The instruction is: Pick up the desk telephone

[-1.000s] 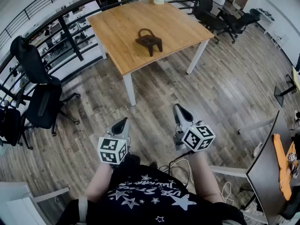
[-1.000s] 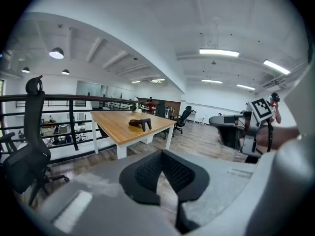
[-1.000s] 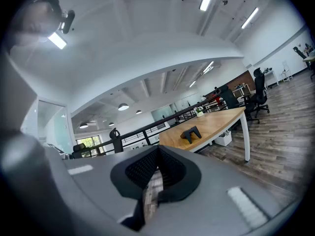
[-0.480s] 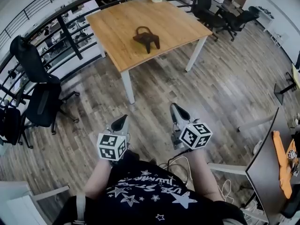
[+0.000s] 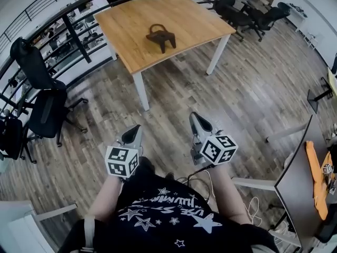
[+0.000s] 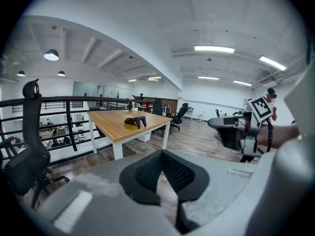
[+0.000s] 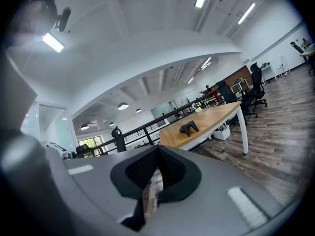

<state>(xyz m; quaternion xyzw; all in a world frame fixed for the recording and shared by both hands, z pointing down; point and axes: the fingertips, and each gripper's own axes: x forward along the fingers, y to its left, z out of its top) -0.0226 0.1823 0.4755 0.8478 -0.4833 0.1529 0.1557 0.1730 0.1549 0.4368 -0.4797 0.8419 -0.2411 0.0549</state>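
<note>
Head view shows left gripper [image 5: 135, 131] and right gripper [image 5: 197, 119] pointing forward, jaws together, apparently empty

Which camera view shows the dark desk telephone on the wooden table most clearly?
The head view: the desk telephone appears largest there, seen from above on the wooden table. Both gripper views show it only small, distant and from the side.

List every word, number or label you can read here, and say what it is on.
Shirt: white lettering among stars, upside down and too blurred to read.
Marker cubes: black-and-white square patterns only, no letters.
Nothing else carries readable text.
</note>
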